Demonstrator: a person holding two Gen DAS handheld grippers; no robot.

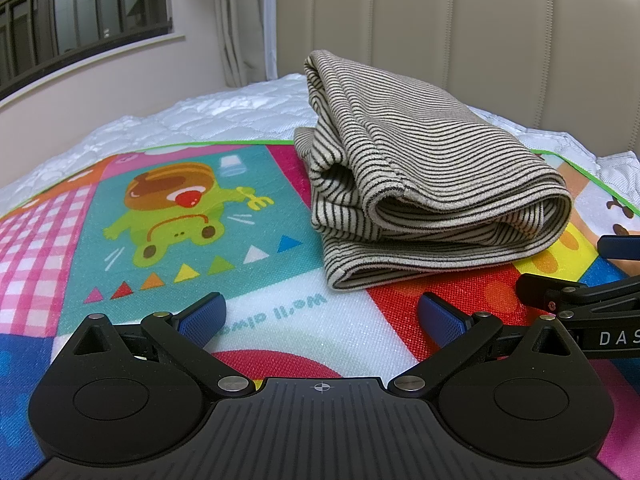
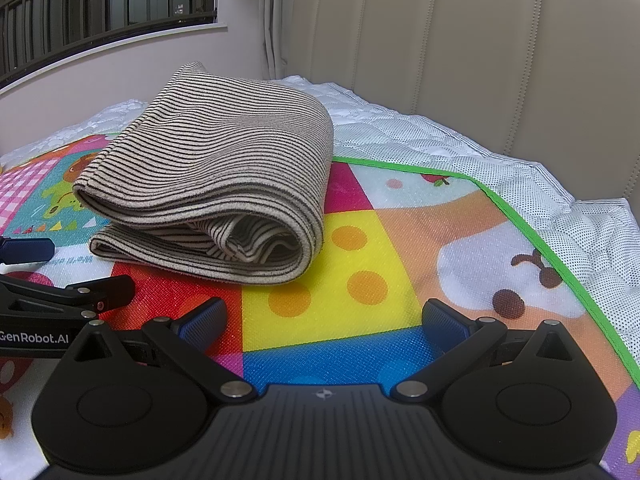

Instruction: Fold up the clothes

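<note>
The striped cloth (image 1: 420, 184) lies folded on the colourful mat (image 1: 160, 208), near its far edge by the headboard (image 1: 460, 40). Both grippers, left (image 1: 320, 320) and right (image 2: 324, 320), hover before it, fingers spread wide and holding nothing.

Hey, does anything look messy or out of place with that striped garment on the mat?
Slightly. The striped garment lies folded on the colourful mat, but loosely: its layers gape at the near end and its edges don't line up. Both tools, left and right, are open and clear of it.
</note>
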